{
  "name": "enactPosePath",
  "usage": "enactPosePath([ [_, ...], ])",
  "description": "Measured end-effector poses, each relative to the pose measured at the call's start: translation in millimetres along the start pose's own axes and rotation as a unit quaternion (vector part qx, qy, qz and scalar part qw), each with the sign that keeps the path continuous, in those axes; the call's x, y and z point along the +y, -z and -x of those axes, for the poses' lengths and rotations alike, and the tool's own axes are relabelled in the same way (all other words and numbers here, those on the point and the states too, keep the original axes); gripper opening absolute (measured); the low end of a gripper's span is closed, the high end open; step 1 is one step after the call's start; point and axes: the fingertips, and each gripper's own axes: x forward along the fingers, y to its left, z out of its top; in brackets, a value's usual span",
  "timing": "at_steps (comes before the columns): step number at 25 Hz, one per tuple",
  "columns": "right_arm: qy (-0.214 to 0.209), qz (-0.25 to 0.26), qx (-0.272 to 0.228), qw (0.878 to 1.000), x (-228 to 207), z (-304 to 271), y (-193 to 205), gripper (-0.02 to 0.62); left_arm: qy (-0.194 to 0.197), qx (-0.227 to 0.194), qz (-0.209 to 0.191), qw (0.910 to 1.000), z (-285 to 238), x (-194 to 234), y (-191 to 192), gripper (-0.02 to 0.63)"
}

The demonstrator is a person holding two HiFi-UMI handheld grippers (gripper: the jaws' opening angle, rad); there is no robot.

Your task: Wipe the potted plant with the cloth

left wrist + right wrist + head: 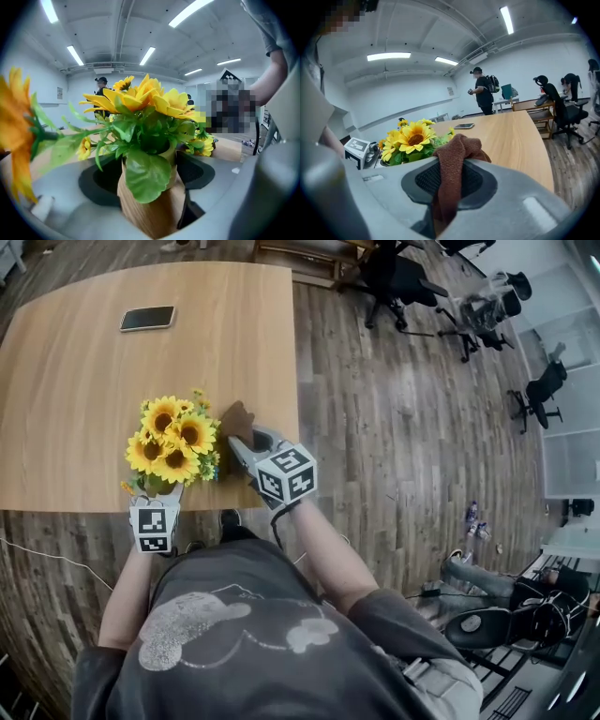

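The left gripper [157, 499] comes in over the near edge of the tabletop [66, 399], and its jaws stand partly closed, pressed on either side of the tan wooden pot [151, 208]. That pot belongs to the potted plant [173, 446], which stands right at the near edge, in the right half of the tabletop. Its yellow sunflowers [178, 437] and green leaves spread over the gripper's tips.

Just beside the blooms on their right, a brown cloth [236, 418] bunches up above the right gripper [248, 446]. Its jaws are clamped narrow on the cloth, one fold standing up above them and the rest hanging down between them. The cloth sits close to the outer leaves; whether it touches them I cannot tell.

Further back, a dark phone [147, 318] lies flat toward the far edge. Off the right edge, black office chairs [398, 282] stand on the wooden floor.
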Motion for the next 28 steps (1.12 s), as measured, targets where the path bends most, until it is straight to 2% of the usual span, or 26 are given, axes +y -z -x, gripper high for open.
enactPosePath([
  [10,-0.087,0.032,0.101,0.991,1,-61,24,0.06,-0.007,0.005,0.002,1.0,1,-2,1,0.394],
  [19,-0.146,0.099,0.118,0.977,25,-72,35,0.06,-0.008,0.007,0.007,0.9999,1,0,1,0.393],
  [23,-0.144,0.131,0.12,0.974,36,-66,45,0.06,0.003,0.009,0.009,0.9999,1,2,0,0.391],
  [28,-0.125,0.137,0.121,0.975,60,-60,55,0.06,0.025,0.006,0.025,0.9994,6,7,-8,0.383],
])
